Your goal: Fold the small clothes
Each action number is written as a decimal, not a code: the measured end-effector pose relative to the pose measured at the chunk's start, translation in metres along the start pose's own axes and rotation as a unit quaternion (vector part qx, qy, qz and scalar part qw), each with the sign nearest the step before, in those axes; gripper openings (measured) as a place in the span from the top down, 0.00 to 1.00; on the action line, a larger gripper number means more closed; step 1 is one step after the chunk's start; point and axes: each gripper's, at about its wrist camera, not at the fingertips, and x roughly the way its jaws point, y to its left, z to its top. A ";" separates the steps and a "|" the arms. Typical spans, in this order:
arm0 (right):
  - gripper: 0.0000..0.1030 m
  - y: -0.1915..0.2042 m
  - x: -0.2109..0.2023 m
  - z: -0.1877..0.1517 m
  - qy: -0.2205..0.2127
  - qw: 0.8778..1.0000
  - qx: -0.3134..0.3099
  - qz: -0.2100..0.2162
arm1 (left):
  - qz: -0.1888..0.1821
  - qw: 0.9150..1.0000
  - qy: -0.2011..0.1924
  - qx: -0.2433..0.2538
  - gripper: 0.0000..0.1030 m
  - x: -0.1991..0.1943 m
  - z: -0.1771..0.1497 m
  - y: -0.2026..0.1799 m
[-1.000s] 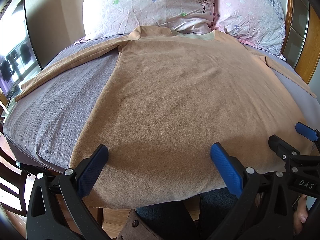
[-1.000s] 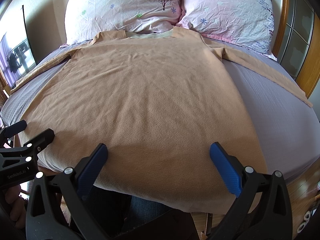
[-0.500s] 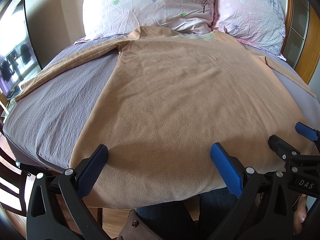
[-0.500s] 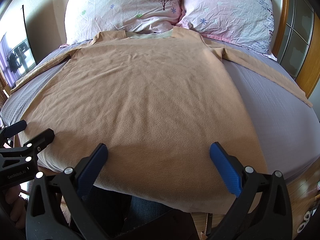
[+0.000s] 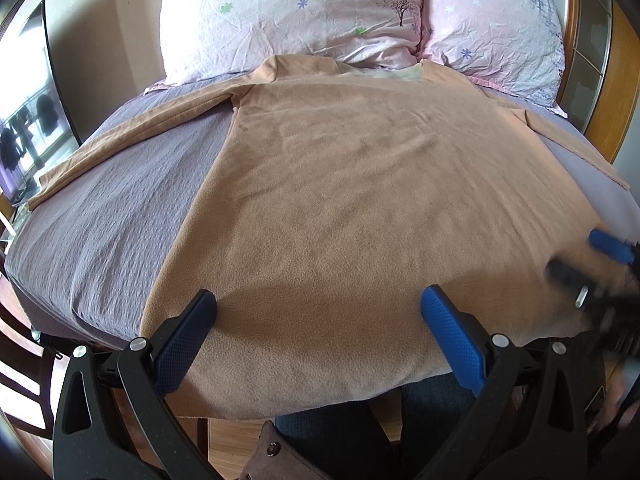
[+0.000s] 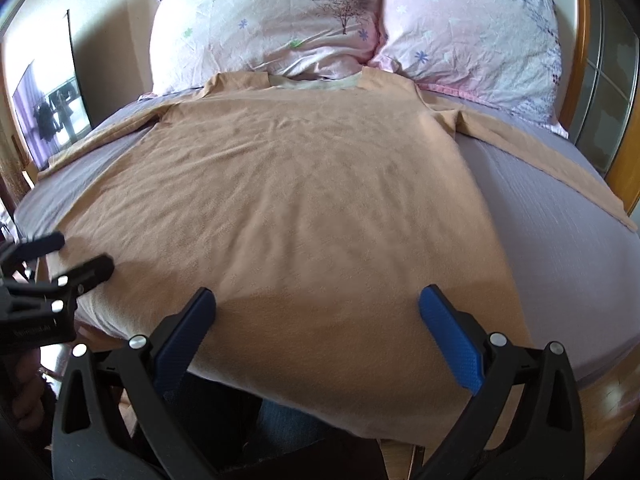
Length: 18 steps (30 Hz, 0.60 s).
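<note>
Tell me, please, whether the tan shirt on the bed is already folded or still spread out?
Spread out. The tan shirt lies flat in one layer, both sleeves stretched sideways across the bed.

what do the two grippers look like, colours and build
The left gripper and right gripper match: black plastic triangular-cutout arms, silver round pivot screws, fingers faced with blue dimpled rubber pads. The left body carries faint white lettering, unreadable.

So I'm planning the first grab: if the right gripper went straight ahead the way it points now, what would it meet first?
Most likely the tan shirt: the open right gripper points over its hem, with nothing between. Depth is unclear.
</note>
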 end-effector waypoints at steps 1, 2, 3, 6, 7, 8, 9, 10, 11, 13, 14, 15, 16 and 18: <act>0.02 -0.021 -0.004 0.009 -0.013 0.999 0.031 -0.006 | -0.003 1.000 0.002 0.002 0.01 -0.004 0.000 -0.001; 0.02 -0.044 -0.006 0.018 -0.023 0.997 0.067 -0.010 | -0.008 1.000 0.004 0.004 0.01 -0.003 -0.001 -0.001; 0.02 -0.065 -0.008 0.024 -0.030 0.994 0.100 -0.014 | -0.022 1.000 0.005 0.008 0.01 -0.002 0.001 0.001; 0.08 -0.185 -0.005 0.049 -0.039 0.957 0.287 -0.033 | -0.085 0.996 -0.012 -0.002 0.01 -0.003 0.010 0.016; 0.22 -0.220 -0.001 0.053 -0.039 0.940 0.337 -0.039 | -0.099 0.995 -0.020 -0.008 0.01 -0.003 0.013 0.020; 0.39 -0.254 0.004 0.055 -0.036 0.921 0.385 -0.050 | -0.111 0.993 -0.030 -0.015 0.01 -0.004 0.016 0.024; 0.46 -0.274 0.008 0.054 -0.033 0.909 0.411 -0.056 | -0.115 0.992 -0.041 -0.020 0.01 -0.005 0.020 0.029; 0.56 -0.307 0.015 0.053 -0.031 0.888 0.455 -0.060 | -0.116 0.991 -0.059 -0.026 0.01 -0.006 0.025 0.035; 0.61 -0.328 0.021 0.052 -0.030 0.874 0.481 -0.063 | -0.115 0.991 -0.070 -0.029 0.01 -0.007 0.028 0.039; 0.69 -0.367 0.033 0.048 -0.030 0.845 0.530 -0.063 | -0.114 0.989 -0.084 -0.040 0.01 -0.005 0.039 0.051; 0.75 -0.380 0.037 0.046 -0.040 0.834 0.548 -0.054 | -0.120 0.988 -0.088 -0.048 0.01 -0.004 0.044 0.057; 0.76 -0.390 0.041 0.046 -0.046 0.824 0.563 -0.048 | -0.123 0.987 -0.091 -0.054 0.01 -0.004 0.046 0.060; 0.77 -0.401 0.045 0.047 -0.052 0.814 0.577 -0.042 | -0.127 0.985 -0.095 -0.066 0.01 -0.002 0.051 0.068; 0.77 -0.416 0.052 0.049 -0.061 0.800 0.596 -0.033 | -0.121 0.984 -0.100 -0.084 0.01 0.002 0.063 0.083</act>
